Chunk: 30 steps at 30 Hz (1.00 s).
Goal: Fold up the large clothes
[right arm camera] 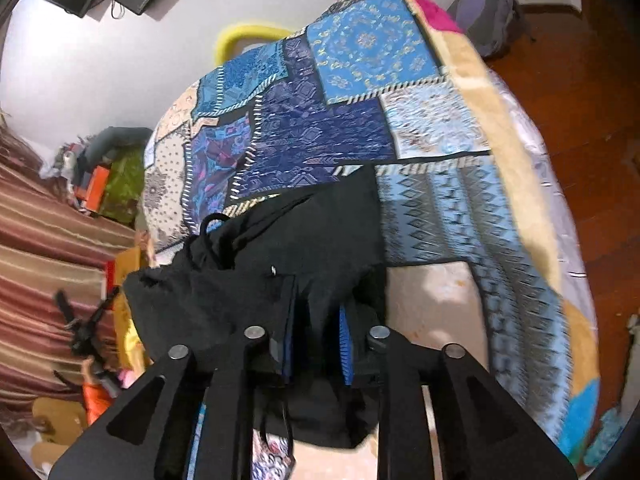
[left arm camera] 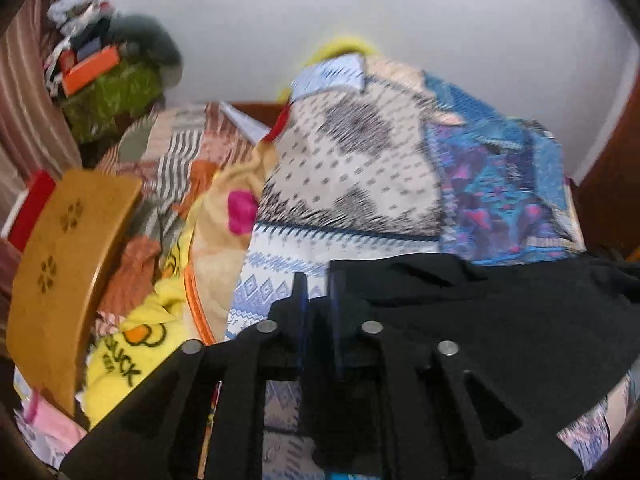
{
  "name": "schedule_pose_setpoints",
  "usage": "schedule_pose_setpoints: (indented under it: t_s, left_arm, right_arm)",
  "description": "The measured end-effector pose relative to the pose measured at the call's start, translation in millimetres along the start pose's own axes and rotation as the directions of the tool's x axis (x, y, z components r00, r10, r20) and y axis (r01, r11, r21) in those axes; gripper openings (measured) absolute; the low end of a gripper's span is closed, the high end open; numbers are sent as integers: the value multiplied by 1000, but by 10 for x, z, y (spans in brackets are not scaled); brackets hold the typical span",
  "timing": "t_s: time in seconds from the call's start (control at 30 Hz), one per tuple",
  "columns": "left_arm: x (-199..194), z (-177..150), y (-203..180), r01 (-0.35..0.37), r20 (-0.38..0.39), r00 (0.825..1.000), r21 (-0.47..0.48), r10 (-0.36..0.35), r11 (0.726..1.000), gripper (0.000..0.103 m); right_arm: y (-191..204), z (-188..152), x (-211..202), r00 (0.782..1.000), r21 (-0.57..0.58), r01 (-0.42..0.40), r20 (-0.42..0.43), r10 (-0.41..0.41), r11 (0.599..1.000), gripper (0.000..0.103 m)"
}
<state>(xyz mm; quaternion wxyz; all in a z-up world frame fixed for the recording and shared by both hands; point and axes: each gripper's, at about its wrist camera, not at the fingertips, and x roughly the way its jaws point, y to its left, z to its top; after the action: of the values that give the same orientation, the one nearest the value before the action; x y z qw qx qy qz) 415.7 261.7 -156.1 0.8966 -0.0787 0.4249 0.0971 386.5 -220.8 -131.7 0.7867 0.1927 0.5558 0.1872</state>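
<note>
A black garment [left arm camera: 500,312] lies on a blue patchwork bedspread [left arm camera: 352,168]. In the left wrist view my left gripper [left arm camera: 318,300] has its blue-padded fingers close together, pinched on the garment's left edge. In the right wrist view my right gripper [right arm camera: 316,336] is shut on a bunched part of the same black garment [right arm camera: 248,280], which drapes over and between the fingers. A black drawstring loop [right arm camera: 216,236] sticks up from the cloth. The bedspread [right arm camera: 360,112] stretches away beyond it.
A wooden chair back [left arm camera: 68,260] stands at the left beside a yellow duck blanket [left arm camera: 136,344]. A green pile with an orange box [left arm camera: 96,68] sits by the white wall. Striped curtains [right arm camera: 44,248] hang left. Wooden floor [right arm camera: 592,120] and a grey backpack [right arm camera: 488,8] lie right of the bed.
</note>
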Motion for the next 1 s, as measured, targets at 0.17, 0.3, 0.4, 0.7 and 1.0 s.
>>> schedule_pose_setpoints:
  t_s: [0.17,0.3,0.4,0.7,1.0]
  left_arm:
    - [-580,-74,-358,9,101,995,124,-22,992,52]
    - [-851,-170,-675,49,120,990,200,-74,979,62]
    - [-965,-245,-910,90,112,987,226,-118,970,74]
    - [-848,-479,-1339,130,87,984,266,-158,955,83]
    - [-224,-579,-1456,187,-21,982,186,-187,965,83]
  right_arm:
    - [62,-93,-434,992,-15,50,116,-48,999,42]
    - [345,-275,-715,975,-118,127,197,-103,985,42]
    - [632,-431,-766,960,-214,175,252,-119,961,42]
    - [1431,-880,-371,942,-447,239,323,-93,862,47]
    - [1561,-949,453,961,-499,252,232,-152,829,47]
